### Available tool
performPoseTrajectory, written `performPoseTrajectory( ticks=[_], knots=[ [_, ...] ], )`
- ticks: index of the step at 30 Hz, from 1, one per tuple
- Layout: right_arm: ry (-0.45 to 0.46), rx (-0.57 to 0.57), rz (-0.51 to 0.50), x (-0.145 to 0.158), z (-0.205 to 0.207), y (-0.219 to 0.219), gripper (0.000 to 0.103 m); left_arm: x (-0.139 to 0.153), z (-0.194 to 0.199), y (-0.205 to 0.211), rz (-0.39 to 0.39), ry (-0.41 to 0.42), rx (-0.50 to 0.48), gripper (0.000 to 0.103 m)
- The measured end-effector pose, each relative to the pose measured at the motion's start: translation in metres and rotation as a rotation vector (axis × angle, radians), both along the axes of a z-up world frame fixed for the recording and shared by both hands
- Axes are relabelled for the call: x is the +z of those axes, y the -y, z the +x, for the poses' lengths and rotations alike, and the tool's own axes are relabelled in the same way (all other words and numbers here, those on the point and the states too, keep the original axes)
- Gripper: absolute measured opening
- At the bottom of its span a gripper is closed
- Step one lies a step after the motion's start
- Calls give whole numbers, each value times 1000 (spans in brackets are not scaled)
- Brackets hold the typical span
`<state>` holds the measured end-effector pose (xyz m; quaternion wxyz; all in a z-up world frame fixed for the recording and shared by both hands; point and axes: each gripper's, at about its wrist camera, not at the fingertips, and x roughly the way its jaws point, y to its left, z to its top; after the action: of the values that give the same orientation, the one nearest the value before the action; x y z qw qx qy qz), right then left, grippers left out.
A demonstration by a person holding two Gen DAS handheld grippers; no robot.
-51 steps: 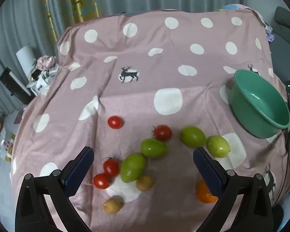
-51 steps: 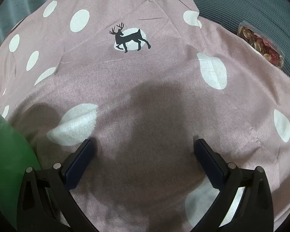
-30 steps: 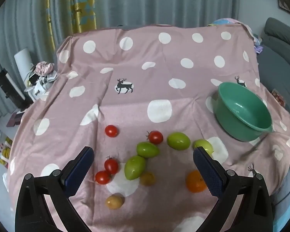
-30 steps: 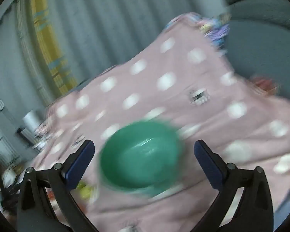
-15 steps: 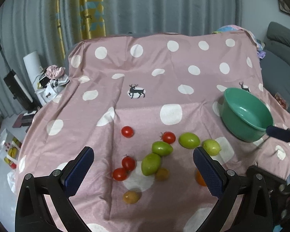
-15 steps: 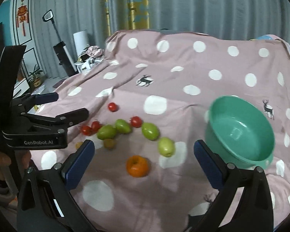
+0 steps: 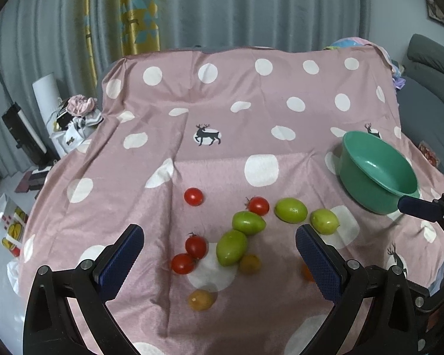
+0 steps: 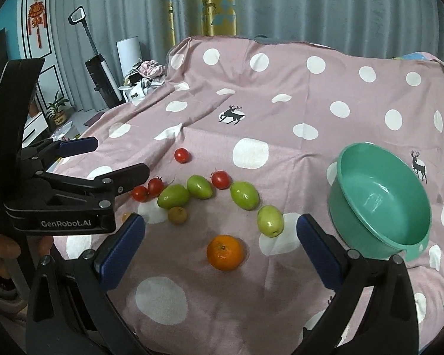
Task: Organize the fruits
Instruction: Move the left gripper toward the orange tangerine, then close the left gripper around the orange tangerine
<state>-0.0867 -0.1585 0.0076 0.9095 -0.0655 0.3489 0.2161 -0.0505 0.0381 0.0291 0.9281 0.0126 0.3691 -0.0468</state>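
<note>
Left tongs (image 7: 216,254) are held spread wide, nothing between the blue pads, above the near-left part of the table. Right tongs (image 8: 220,248) are likewise spread and empty, held above the near-right part. In the right wrist view the left tongs are seen at the far left, gripped by a hand (image 8: 3,248).

Below and between the right tongs an orange (image 8: 225,252) is seen on the pink polka-dot cloth (image 8: 281,112) that covers the table, apart from the other fruit. Four green fruits (image 7: 231,247) are laid in a loose line across the middle, the rightmost one (image 8: 270,220) just far-right of the orange. Four red tomatoes are scattered among them: two touching at the near left (image 7: 189,256), one (image 7: 258,205) beside the green line, one (image 7: 194,196) alone farther left. Two small brownish fruits (image 7: 200,299) are placed near the leftmost green one.

A green bowl (image 8: 355,207) is set at the right of the table, empty, well apart from the fruit.
</note>
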Motion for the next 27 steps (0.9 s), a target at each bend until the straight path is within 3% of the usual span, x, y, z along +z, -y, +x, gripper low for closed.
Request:
performPoseTrajectory(
  ticks=[7, 8, 11, 13, 17, 21, 27],
  knots=[
    [-35, 17, 2, 0, 3, -2, 103, -7, 5, -1, -30, -33, -22, 102],
    [-44, 17, 3, -2, 4, -2, 103, -10, 6, -2, -59, -52, -37, 102],
    [-87, 26, 10, -10, 8, -1, 103, -25, 15, -11, -264, -162, -125, 102],
    [-122, 33, 10, -18, 11, -1, 102, -33, 17, -14, -339, -204, -169, 102],
    [-189, 55, 17, -37, 12, 1, 98, -45, 11, -9, -313, -219, -239, 102],
    [-246, 60, 42, -55, 17, 2, 81, -58, 10, 1, -327, -261, -303, 102],
    [-270, 43, 58, -70, 27, 3, 78, -74, 23, 1, -366, -317, -295, 98]
  ],
)
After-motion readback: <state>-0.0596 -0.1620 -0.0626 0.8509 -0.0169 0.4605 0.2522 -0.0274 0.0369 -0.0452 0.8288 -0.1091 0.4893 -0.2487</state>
